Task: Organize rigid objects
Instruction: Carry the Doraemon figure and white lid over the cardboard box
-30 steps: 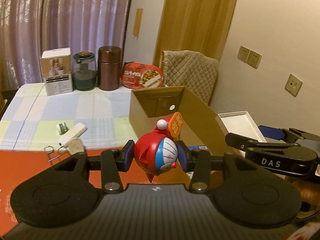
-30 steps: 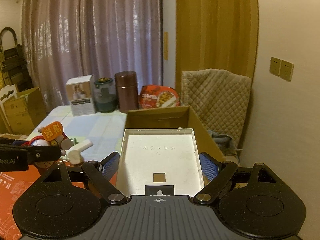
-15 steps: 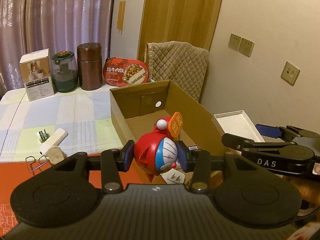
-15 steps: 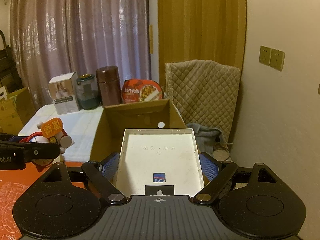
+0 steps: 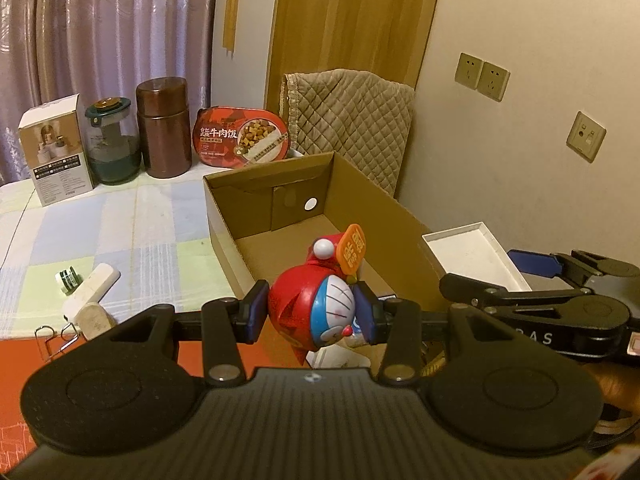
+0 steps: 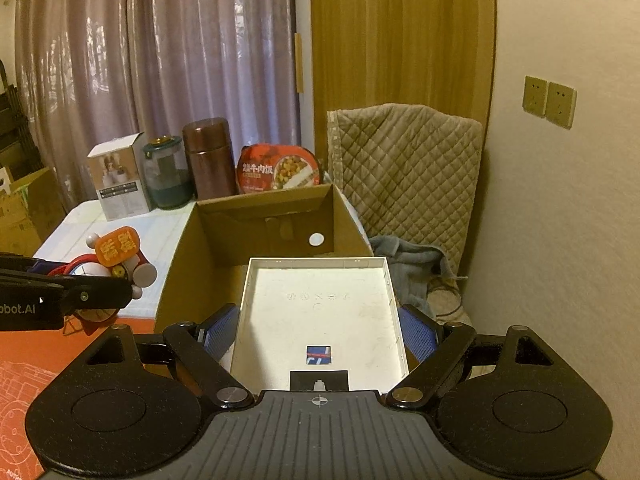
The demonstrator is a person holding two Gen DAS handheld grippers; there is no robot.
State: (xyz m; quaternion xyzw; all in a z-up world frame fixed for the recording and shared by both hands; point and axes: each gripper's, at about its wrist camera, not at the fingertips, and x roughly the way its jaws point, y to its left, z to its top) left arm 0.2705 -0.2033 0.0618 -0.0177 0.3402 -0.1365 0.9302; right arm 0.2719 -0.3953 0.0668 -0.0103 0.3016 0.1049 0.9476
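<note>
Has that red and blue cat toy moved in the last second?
Yes. The red and blue cat toy, clamped in the left gripper, has travelled toward the open brown cardboard box, now over its near end.

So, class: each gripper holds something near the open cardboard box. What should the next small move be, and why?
Probably ease the left gripper forward and down over the cardboard box, then let go. Its pads are shut on the red and blue toy figure, which hangs at the box's near edge, and the box floor ahead looks bare. The right gripper, holding the white tray, can follow.
</note>
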